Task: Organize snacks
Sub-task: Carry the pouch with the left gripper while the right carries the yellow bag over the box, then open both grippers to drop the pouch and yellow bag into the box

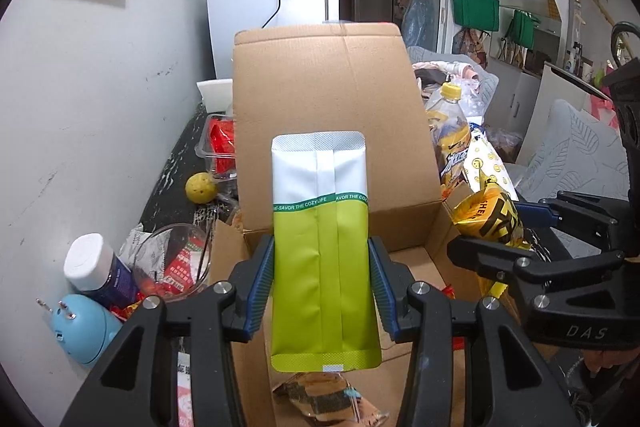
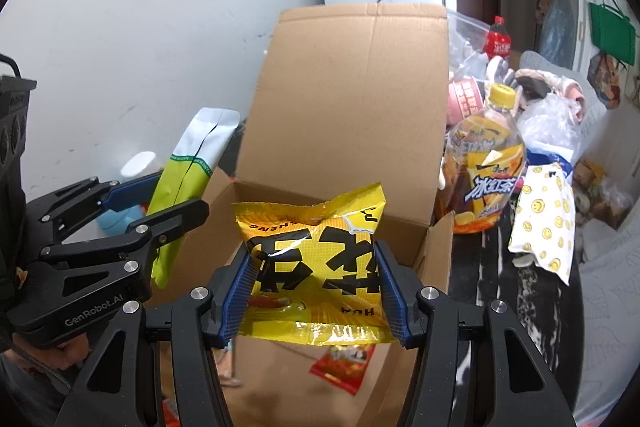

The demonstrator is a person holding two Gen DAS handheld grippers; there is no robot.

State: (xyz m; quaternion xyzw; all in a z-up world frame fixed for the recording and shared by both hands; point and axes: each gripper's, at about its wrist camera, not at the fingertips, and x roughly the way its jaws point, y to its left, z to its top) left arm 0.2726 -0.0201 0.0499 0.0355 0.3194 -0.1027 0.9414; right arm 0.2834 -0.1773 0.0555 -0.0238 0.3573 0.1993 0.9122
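My left gripper point(image 1: 322, 287) is shut on a green and white snack pouch point(image 1: 322, 247), held upright over the open cardboard box point(image 1: 320, 87). The pouch also shows in the right wrist view point(image 2: 188, 183). My right gripper point(image 2: 314, 287) is shut on a yellow snack bag with black characters point(image 2: 316, 259), held above the box point(image 2: 352, 99). That bag shows at the right in the left wrist view point(image 1: 494, 217). A brown snack packet point(image 1: 324, 397) and a red packet point(image 2: 344, 363) lie on the box floor.
Left of the box are a white-capped bottle point(image 1: 96, 267), a blue plug-in device point(image 1: 80, 327), a glass bowl of packets point(image 1: 172, 259) and a yellow ball point(image 1: 201, 187). Right of it stand an iced-tea bottle point(image 2: 486, 163) and a smiley bag point(image 2: 544, 219).
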